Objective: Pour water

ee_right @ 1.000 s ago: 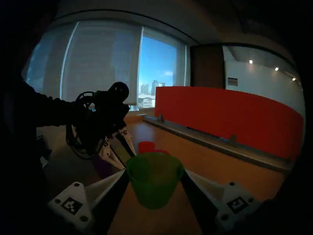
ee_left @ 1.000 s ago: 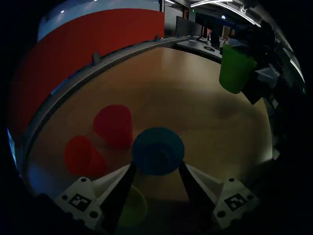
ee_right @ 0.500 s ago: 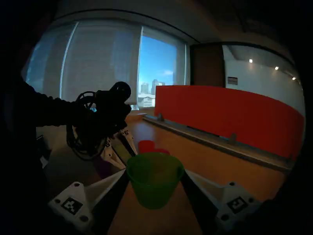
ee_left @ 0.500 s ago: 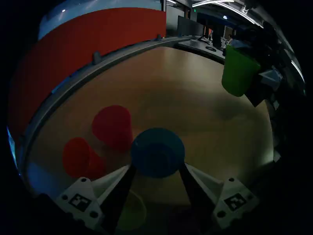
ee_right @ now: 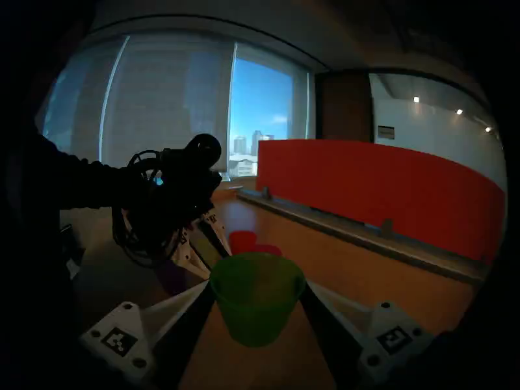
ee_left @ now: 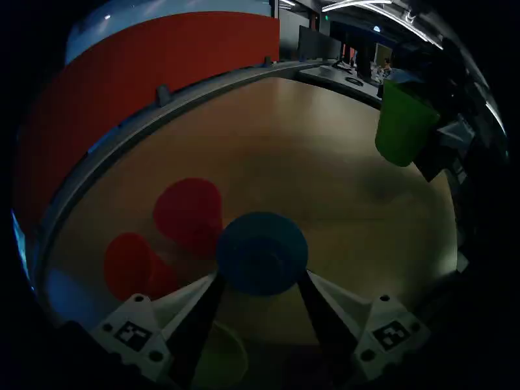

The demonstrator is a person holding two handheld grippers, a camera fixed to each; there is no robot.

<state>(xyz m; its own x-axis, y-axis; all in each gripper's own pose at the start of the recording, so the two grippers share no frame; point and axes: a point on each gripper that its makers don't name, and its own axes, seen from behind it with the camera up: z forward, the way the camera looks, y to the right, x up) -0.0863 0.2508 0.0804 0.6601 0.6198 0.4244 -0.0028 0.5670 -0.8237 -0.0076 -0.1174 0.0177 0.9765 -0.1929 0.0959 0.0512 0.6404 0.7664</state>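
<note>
Blue cup (ee_left: 261,253), green cup (ee_left: 403,123) gripped; wooden tabletop (ee_left: 312,149) open between.

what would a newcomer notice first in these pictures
The blue cup clamped in the left gripper sits mid-frame in the left gripper view, with a red cup and a nearer red cup beside it on the wooden table. In the right gripper view, the green cup in the right gripper stands in the foreground, against a red partition and a bright window.

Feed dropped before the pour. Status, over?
Left gripper shut on blue cup. Right gripper shut on green cup, upright. Two red cups on table, not between them.
</note>
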